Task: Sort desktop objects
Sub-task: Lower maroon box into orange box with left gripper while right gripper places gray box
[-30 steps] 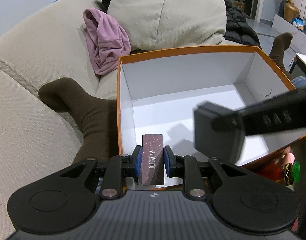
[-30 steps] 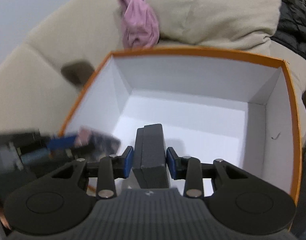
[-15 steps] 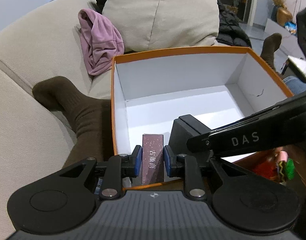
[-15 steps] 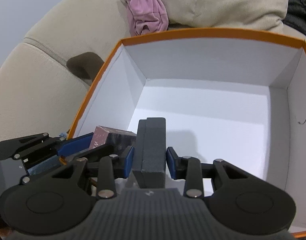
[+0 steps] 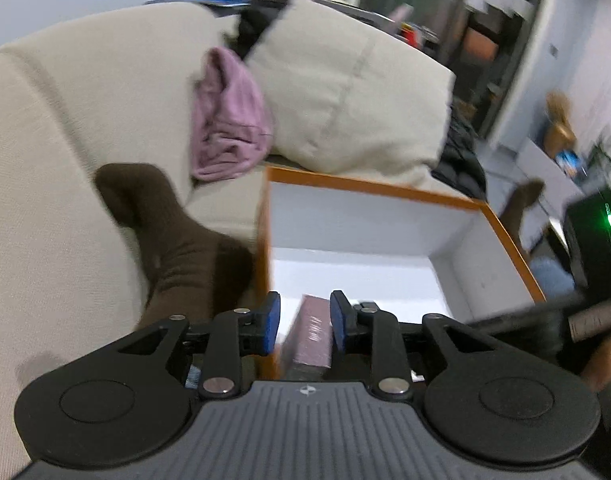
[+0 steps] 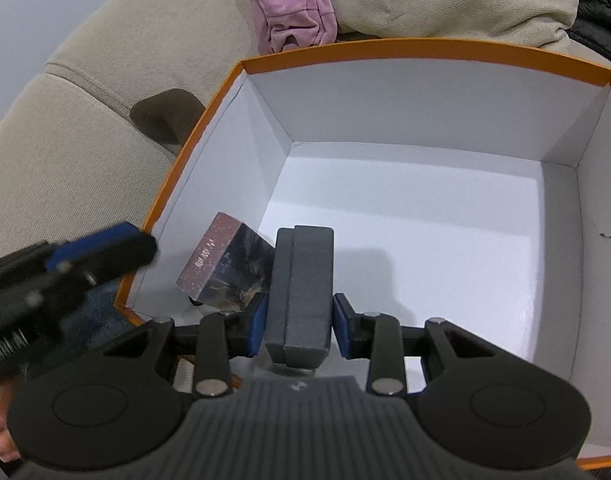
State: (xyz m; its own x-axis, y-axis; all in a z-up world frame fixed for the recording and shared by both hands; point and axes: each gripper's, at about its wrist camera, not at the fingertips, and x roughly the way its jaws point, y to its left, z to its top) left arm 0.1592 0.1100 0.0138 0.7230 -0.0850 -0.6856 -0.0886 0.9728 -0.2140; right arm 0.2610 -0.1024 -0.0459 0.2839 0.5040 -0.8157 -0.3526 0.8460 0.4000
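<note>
The left claw [image 5: 304, 322] is opening, its pads clear of the maroon box [image 6: 225, 266], which lies tilted inside the orange-rimmed box [image 6: 425, 46]; its label is illegible. The dark grey case [image 6: 301, 292] is gripped by the right claw [image 6: 299, 330].

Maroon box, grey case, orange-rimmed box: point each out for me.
maroon box [image 6: 209, 258], right wrist view, on its speckled end face.
grey case [image 6: 305, 284], right wrist view, on its top edge between the pads.
orange-rimmed box [image 6: 425, 46], right wrist view, on its far rim.
</note>
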